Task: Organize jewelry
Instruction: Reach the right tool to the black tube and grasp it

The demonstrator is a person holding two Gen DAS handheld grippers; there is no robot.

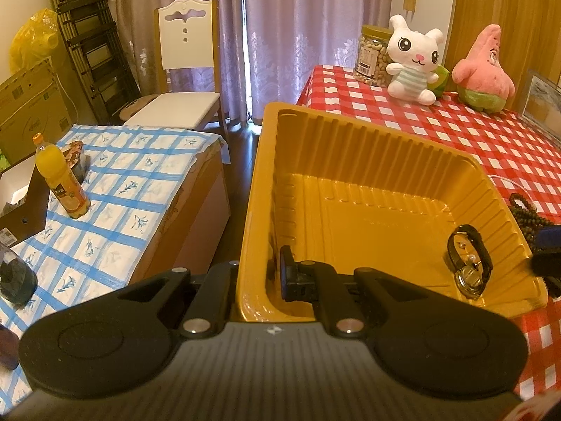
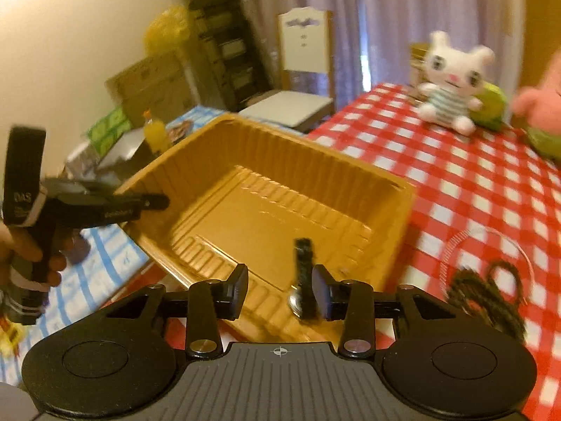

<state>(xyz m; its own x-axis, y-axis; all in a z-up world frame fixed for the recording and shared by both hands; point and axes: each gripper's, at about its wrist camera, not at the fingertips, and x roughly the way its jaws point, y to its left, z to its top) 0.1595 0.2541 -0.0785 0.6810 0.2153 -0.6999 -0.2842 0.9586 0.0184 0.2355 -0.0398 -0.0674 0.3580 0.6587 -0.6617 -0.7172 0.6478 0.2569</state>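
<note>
Left wrist view: the left gripper is pinched onto the near-left wall of the ribbed yellow plastic tray, one black finger inside the wall and the other outside it, so the jaws are pressed together on the thin rim. The tray sits at the edge of the red-and-white checked tablecloth, its left side hanging over the gap to a lower surface covered in a blue-and-white grid cloth. Inside the tray, in the near-right corner, lies a black-strapped wristwatch with a silver case, leaning against the ribbed wall. Just outside the tray's right wall, a dark beaded bracelet lies on the checked cloth.

In the right wrist view, which is blurred, the right gripper hovers over the tray's near edge with its jaws spread; the watch stands just inside its right finger, and whether it touches that pad cannot be told. The left gripper shows at the left of this view, held in a person's hand, clamped on the tray.

Farther back on the checked cloth sit a white plush rabbit in a striped shirt, a pink plush starfish and a clear jar of nuts. An orange juice bottle stands on the blue cloth.
</note>
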